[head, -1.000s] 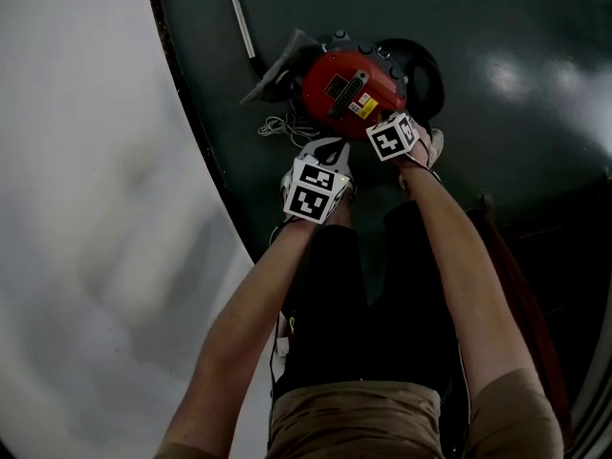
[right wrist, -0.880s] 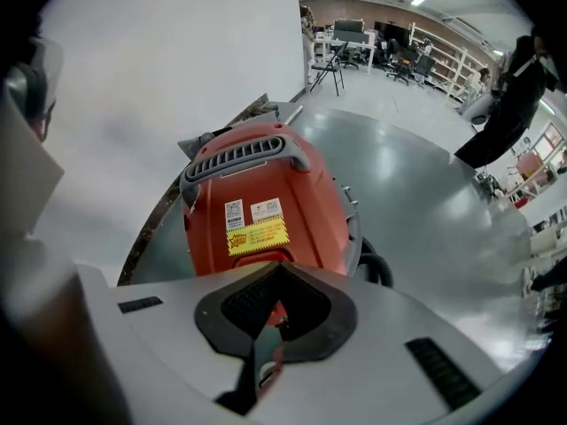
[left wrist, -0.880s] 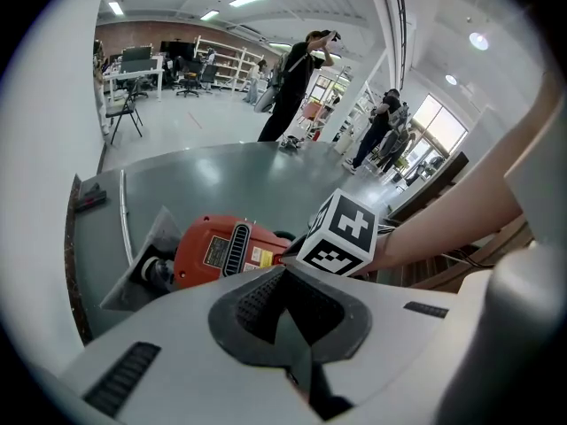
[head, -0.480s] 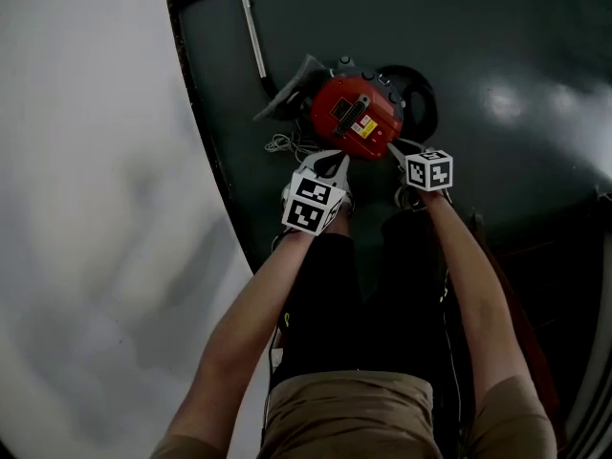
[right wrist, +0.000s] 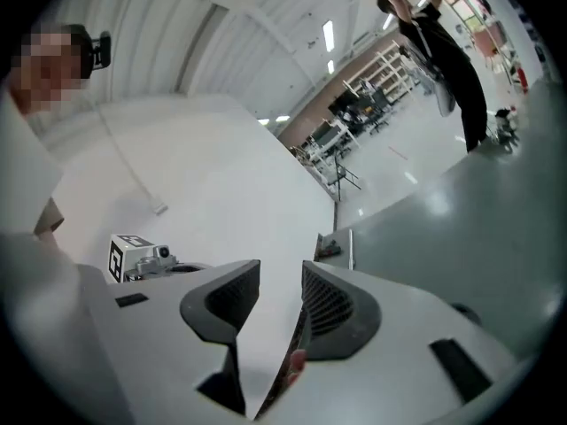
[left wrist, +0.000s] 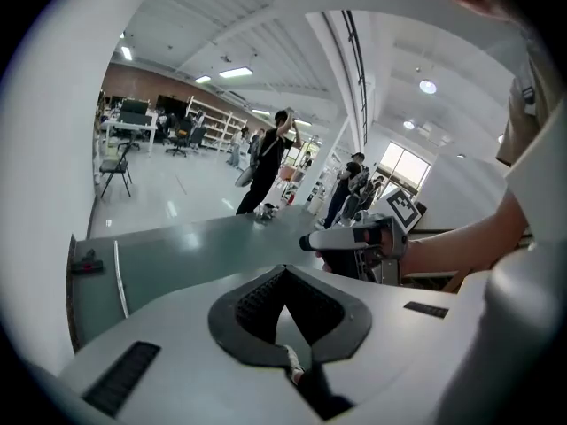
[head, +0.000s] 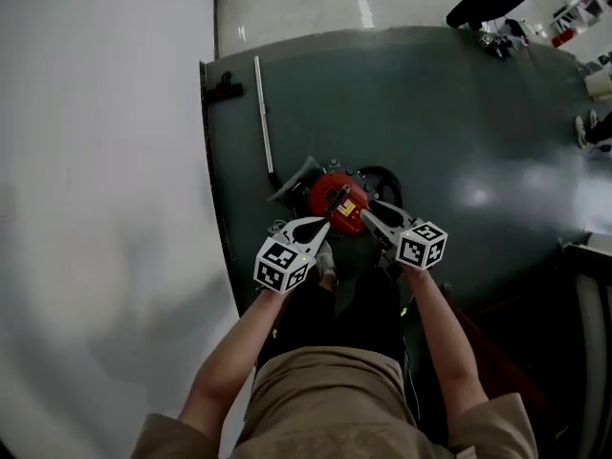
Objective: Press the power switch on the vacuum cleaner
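the vacuum (head: 337, 202) lay at 11 o'clock from the right gripper (head: 371, 211), whose empty jaws had just been opening wide; the left gripper (head: 323, 224) had its jaws together.

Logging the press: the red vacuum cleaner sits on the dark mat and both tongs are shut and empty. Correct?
No: the right tongs are open; their jaws have just been opening, with nothing between them, as the right gripper view shows. The left tongs are shut and empty, and the red vacuum cleaner sits on the dark mat.
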The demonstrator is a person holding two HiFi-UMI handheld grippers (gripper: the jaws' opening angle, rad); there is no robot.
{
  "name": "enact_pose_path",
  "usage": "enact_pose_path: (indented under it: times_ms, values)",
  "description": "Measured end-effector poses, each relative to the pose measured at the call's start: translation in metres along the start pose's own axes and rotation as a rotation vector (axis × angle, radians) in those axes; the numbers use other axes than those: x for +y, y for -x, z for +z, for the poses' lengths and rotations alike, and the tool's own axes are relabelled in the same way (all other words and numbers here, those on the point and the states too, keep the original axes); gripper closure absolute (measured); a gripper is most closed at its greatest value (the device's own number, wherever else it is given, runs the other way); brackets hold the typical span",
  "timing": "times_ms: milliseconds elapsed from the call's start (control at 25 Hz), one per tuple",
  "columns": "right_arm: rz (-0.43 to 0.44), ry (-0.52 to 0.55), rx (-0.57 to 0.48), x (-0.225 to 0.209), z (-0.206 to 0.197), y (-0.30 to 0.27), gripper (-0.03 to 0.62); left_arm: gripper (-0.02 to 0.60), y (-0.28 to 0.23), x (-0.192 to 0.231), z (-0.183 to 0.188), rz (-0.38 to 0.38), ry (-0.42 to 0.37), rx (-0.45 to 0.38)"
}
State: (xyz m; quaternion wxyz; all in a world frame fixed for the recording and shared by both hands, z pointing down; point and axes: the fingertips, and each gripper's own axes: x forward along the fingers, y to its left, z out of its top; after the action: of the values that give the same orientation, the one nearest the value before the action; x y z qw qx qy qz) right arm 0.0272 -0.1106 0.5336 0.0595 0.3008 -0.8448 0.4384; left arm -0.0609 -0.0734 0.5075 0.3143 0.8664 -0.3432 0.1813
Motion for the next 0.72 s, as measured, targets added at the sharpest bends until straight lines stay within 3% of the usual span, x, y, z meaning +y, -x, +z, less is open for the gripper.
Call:
enact_pose_path:
  times_ms: [240, 480, 720]
  values:
    - [0.002, 0.223, -0.176, 0.112, 0.111, 0.065, 0.451, 0.583, 0.078, -0.061, 0.104, -0.036, -0.125, -0.169]
    - [0.013, 0.485, -0.295, 0.200, 0.180, 0.144, 0.482, 0.583, 0.139, -0.110, 0.189, -0.040, -0.223, -0.345]
    - [0.007, 0.680, -0.388, 0.247, 0.219, 0.243, 0.502, 0.583, 0.183, -0.147, 0.244, 0.085, -0.241, -0.444]
